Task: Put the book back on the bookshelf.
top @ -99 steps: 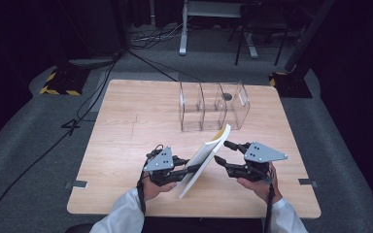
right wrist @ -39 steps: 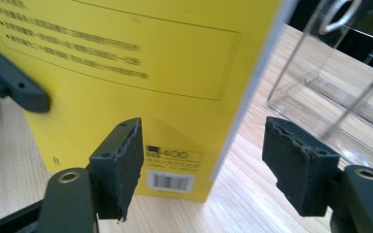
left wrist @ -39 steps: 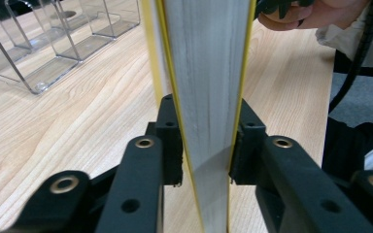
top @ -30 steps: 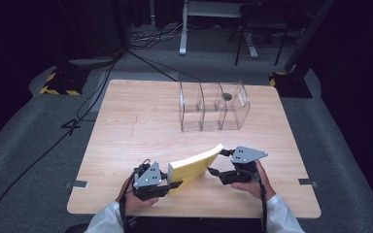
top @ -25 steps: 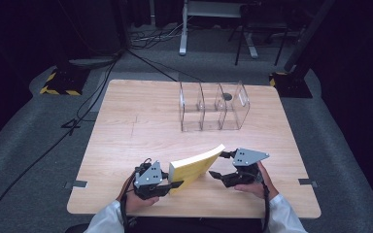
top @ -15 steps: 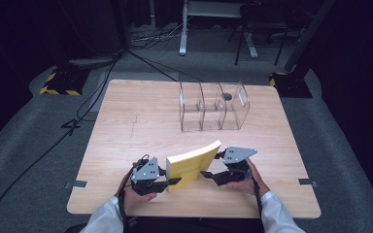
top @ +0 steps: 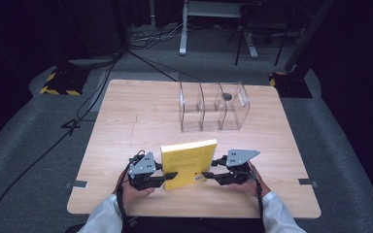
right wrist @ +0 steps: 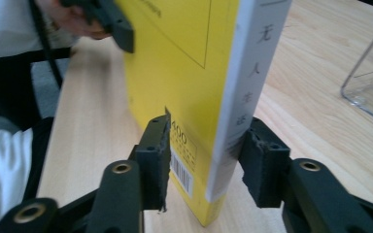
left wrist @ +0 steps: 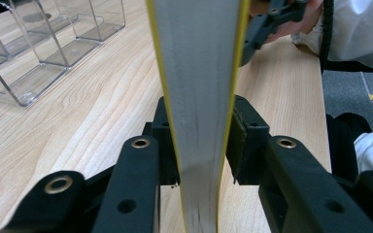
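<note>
In the high view a yellow book [top: 188, 163] stands upright on its lower edge near the front of the wooden table [top: 136, 116], its cover facing the person, with a clear three-compartment acrylic organizer [top: 213, 106] standing well behind it. The left gripper [top: 167, 176] reaches in from the book's left side at its lower corner, and the right gripper [top: 206, 174] reaches in from the right side at the other lower corner; each is held in a hand with a white sleeve. In the left gripper view the book's grey page edge [left wrist: 199, 97] rises between the two black jaws, and both pads press on the yellow covers, so this gripper clamps the book. In the right gripper view the book's white spine with printed characters [right wrist: 252, 82] and its yellow back cover with a barcode stand between the jaws, which have just been closing; the right pad sits just against the spine side, while a narrow gap remains between the left pad and the cover, so the jaws are not yet clamped on it.
</note>
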The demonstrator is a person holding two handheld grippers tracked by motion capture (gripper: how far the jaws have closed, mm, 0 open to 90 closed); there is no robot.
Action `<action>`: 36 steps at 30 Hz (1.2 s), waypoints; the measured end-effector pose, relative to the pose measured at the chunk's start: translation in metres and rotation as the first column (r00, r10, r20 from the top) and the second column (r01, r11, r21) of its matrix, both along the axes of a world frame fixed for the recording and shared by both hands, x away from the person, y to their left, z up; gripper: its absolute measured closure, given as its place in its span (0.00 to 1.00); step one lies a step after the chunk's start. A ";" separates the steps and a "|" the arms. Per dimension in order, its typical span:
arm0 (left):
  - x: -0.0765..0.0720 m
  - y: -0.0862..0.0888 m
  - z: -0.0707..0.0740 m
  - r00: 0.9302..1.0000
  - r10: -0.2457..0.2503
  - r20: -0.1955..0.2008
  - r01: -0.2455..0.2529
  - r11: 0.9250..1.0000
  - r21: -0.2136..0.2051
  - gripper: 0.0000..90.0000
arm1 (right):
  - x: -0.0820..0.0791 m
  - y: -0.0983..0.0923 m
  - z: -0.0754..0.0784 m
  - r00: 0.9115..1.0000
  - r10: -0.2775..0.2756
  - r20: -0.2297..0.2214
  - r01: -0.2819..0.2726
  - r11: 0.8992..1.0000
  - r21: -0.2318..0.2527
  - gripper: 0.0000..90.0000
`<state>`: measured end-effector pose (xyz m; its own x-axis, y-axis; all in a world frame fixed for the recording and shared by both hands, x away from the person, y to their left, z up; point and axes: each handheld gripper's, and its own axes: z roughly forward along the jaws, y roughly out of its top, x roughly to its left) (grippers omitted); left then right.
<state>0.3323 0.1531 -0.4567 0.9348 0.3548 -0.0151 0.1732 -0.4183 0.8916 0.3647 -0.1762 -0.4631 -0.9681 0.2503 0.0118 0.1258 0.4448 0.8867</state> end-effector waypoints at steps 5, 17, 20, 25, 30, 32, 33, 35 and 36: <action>0.003 0.000 -0.001 1.000 -0.023 -0.020 0.022 1.000 -0.021 0.75 | -0.008 -0.004 0.001 1.000 0.022 0.021 -0.021 1.000 -0.013 0.67; 0.001 0.001 -0.001 0.995 -0.100 -0.008 0.100 0.995 -0.023 0.83 | -0.001 0.013 0.009 0.998 0.046 0.045 -0.048 0.997 0.054 0.55; 0.001 0.001 -0.001 0.996 -0.085 -0.008 0.085 0.996 -0.028 0.83 | -0.002 0.022 0.008 0.997 0.056 0.052 -0.058 0.997 0.046 0.65; 0.002 0.003 -0.002 0.998 -0.059 -0.013 0.058 0.997 -0.040 0.77 | -0.007 0.018 0.007 0.994 0.071 0.086 -0.074 0.997 0.037 0.77; 0.005 0.004 -0.002 0.999 -0.044 -0.016 0.043 0.998 -0.052 0.70 | -0.014 0.016 0.008 0.990 0.084 0.109 -0.088 0.996 0.029 0.84; 0.005 0.005 -0.002 0.999 -0.036 -0.012 0.035 0.998 -0.048 0.68 | -0.019 0.015 0.009 0.989 0.075 0.126 -0.078 0.997 0.017 0.85; 0.005 0.006 -0.001 0.999 -0.037 -0.013 0.037 0.998 -0.051 0.68 | -0.020 0.015 0.009 0.989 0.074 0.127 -0.077 0.997 0.016 0.85; 0.005 0.007 -0.001 0.999 -0.042 -0.015 0.041 0.997 -0.061 0.69 | -0.021 0.013 0.009 0.990 0.071 0.120 -0.074 0.997 0.018 0.85; 0.005 0.007 -0.001 0.999 -0.042 -0.015 0.041 0.997 -0.061 0.71 | -0.022 0.012 0.009 0.990 0.072 0.119 -0.074 0.997 0.019 0.85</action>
